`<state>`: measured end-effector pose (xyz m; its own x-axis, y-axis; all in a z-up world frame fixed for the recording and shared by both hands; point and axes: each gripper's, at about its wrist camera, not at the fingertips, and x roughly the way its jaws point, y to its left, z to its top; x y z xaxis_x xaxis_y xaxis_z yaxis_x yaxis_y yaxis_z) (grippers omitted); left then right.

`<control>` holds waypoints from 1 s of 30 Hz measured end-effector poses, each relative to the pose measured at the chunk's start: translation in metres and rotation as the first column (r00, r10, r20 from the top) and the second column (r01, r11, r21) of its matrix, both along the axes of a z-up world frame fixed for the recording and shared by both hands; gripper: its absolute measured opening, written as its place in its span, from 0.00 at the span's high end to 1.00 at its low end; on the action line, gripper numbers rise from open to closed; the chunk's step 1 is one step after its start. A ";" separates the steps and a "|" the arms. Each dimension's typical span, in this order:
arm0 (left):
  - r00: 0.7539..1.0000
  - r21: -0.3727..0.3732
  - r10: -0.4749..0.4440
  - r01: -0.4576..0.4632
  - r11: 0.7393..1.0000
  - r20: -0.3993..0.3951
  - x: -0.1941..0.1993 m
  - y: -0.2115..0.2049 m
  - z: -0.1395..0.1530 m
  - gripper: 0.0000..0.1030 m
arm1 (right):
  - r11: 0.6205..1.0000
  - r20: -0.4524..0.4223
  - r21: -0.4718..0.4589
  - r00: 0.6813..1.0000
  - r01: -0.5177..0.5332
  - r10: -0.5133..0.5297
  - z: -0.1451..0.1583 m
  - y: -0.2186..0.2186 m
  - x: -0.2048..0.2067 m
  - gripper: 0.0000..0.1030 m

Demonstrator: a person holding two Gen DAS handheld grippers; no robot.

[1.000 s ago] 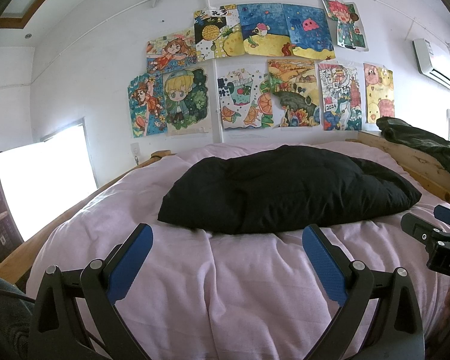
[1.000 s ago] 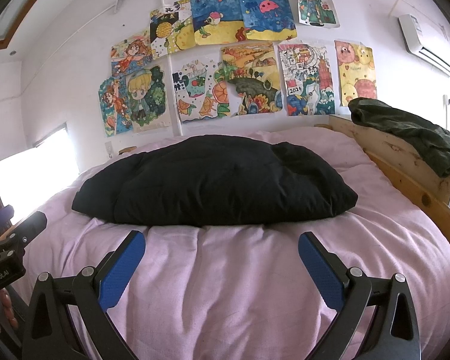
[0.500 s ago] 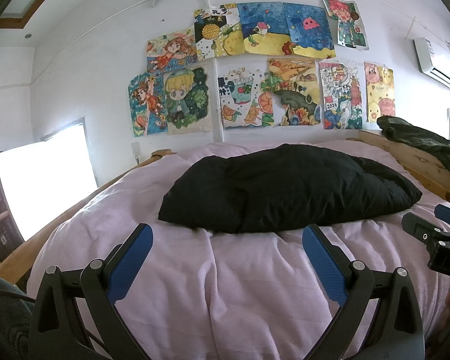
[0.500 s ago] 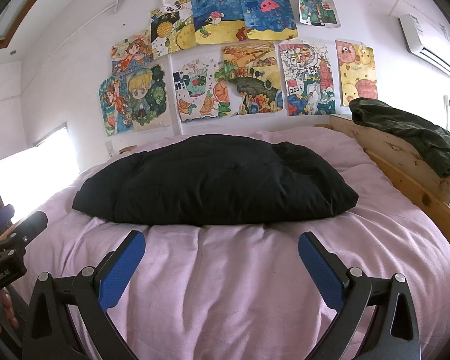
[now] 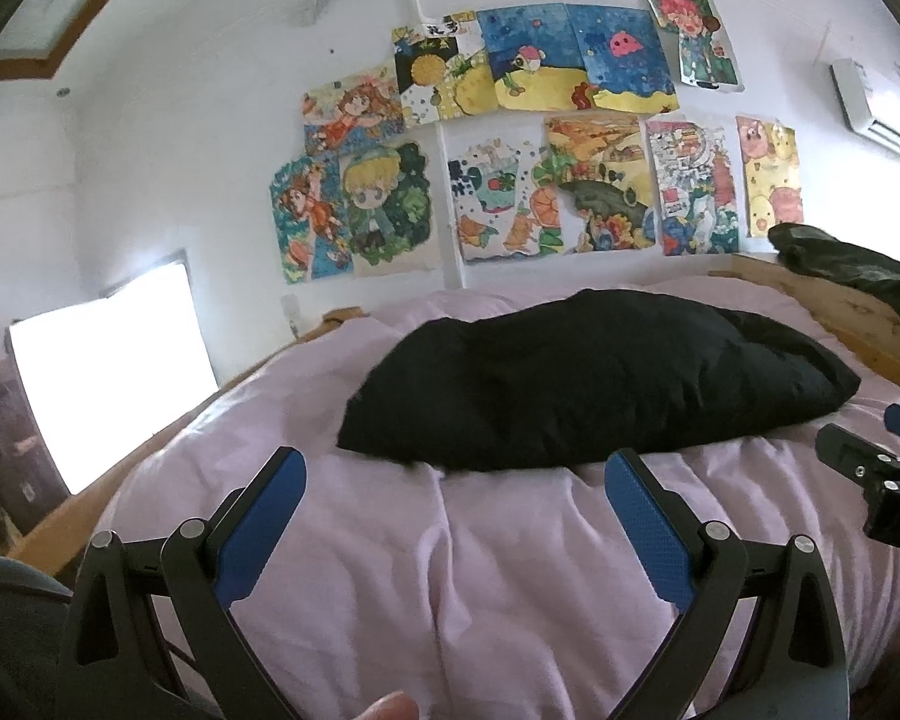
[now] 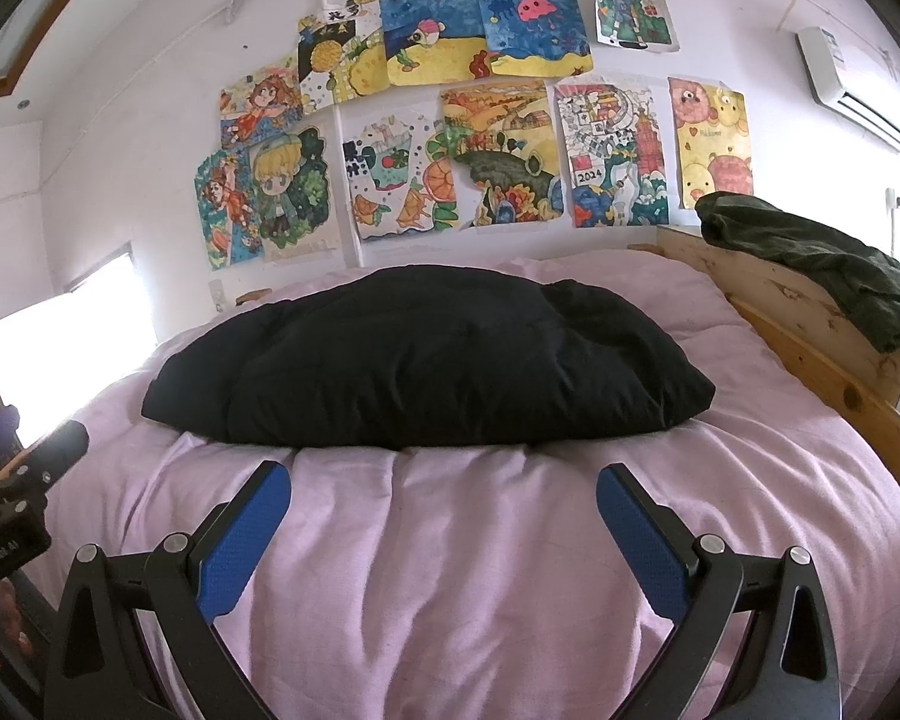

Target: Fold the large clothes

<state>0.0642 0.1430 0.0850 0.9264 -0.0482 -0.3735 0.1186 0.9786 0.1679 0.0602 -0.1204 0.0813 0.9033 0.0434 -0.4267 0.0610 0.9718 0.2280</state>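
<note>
A puffy black garment (image 5: 594,378) lies bunched in the middle of a bed with a pink cover (image 5: 450,570); it also shows in the right wrist view (image 6: 426,360). My left gripper (image 5: 453,483) is open and empty, held over the cover short of the garment's near edge. My right gripper (image 6: 441,495) is open and empty, also short of that edge. Each gripper shows at the side of the other's view: the right one (image 5: 882,480), the left one (image 6: 24,480).
A wooden bed frame (image 6: 810,348) runs along the right side with a dark green garment (image 6: 822,264) draped over it. Colourful drawings (image 6: 450,120) cover the white wall behind. A bright window (image 5: 108,372) is at the left.
The left wrist view has tilted down a little, so the bed sits slightly higher in it. Both grippers stay open and the garment has not moved.
</note>
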 end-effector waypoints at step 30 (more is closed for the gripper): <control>1.000 0.010 0.018 -0.017 1.000 -0.025 0.006 0.015 -0.001 0.05 | 1.000 -0.004 0.003 1.000 0.003 -0.003 0.003 0.000 0.001 0.00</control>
<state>0.0701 0.1577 0.0843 0.9175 -0.0283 -0.3968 0.1056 0.9790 0.1745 0.0612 -0.1203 0.0844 0.9016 0.0424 -0.4305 0.0646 0.9708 0.2311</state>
